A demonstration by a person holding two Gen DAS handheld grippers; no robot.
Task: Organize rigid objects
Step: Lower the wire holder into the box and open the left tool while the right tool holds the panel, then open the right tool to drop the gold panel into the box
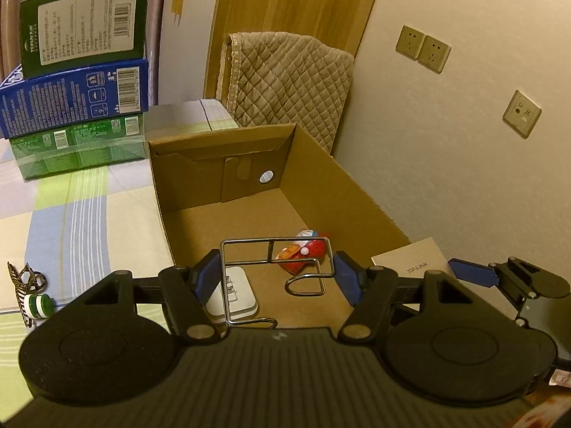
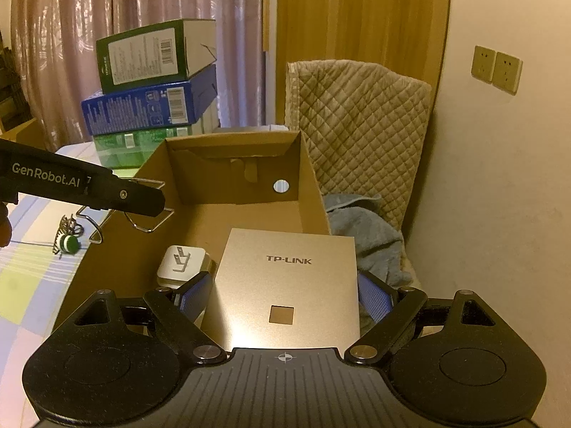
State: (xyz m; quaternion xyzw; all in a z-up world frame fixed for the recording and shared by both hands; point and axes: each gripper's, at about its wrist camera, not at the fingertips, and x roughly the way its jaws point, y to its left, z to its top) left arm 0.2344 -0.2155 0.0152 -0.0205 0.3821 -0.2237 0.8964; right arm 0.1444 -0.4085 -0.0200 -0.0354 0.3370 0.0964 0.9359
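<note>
Cardboard box (image 1: 321, 182) is the landmark, open top, sitting on the checked cloth (image 1: 71, 214).

Left wrist view: left gripper (image 1: 274, 274) has its blue pads clamped on a bent wire rack (image 1: 274, 249), held over the box's near end. On the box floor below: white charger (image 1: 233, 294) at the near-left corner, red toy (image 1: 303, 253) nearer the right wall. Gold TP-LINK box (image 1: 410, 264) shows at the box's right rim, with the right gripper's blue pad just beside it. Left of the box on the cloth: zebra hair clip (image 1: 26, 281) touching a green-white cap (image 1: 39, 305). Three stacked cartons (image 1: 75, 96) behind the box's far-left corner.

Right wrist view: right gripper (image 2: 282, 296) jaws closed on the TP-LINK box (image 2: 285, 285), held above the cardboard box's near right side. Charger (image 2: 182, 262) inside, just left of it. Left gripper (image 2: 142, 203) at the box's left wall with the wire rack (image 2: 150, 221). Grey towel (image 2: 364, 228) right of the box.
</note>
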